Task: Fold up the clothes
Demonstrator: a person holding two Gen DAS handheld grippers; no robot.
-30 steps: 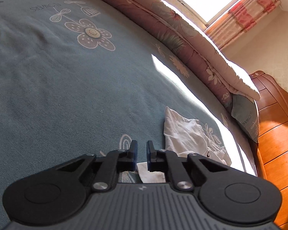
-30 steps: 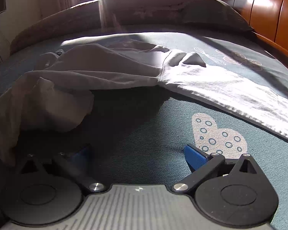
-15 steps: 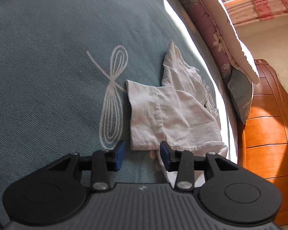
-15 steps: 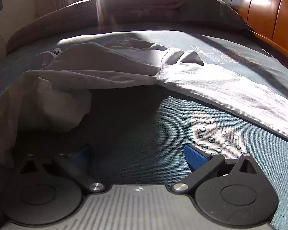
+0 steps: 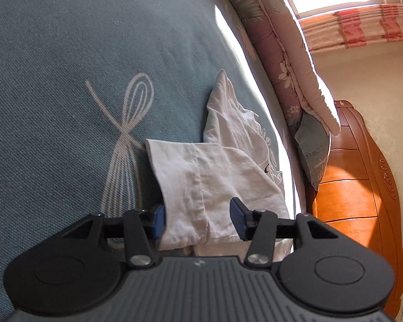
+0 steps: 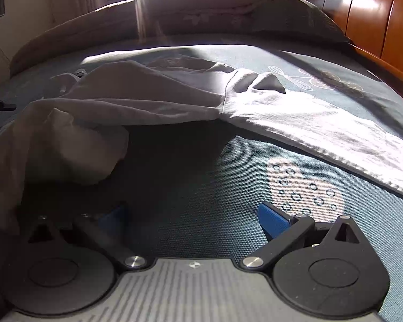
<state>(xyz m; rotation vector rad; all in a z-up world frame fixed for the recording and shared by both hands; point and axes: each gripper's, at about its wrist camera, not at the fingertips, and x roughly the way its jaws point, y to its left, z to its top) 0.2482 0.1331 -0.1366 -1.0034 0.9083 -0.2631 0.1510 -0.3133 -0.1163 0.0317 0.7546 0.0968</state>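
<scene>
Two grippers worked over a blue bedspread [image 5: 67, 80]. At lower centre, the left gripper [image 5: 196, 218] was opening, its jaws straddling a white shirt [image 5: 201, 177] without pinching. The right gripper [image 6: 193, 214] gaped, empty. Best pinch one hem layer only.

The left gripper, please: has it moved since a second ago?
Yes. The left gripper has dropped toward the white garment, away from the bedspread's flower print, now out of view; its fingers are opening astride the cloth.
</scene>
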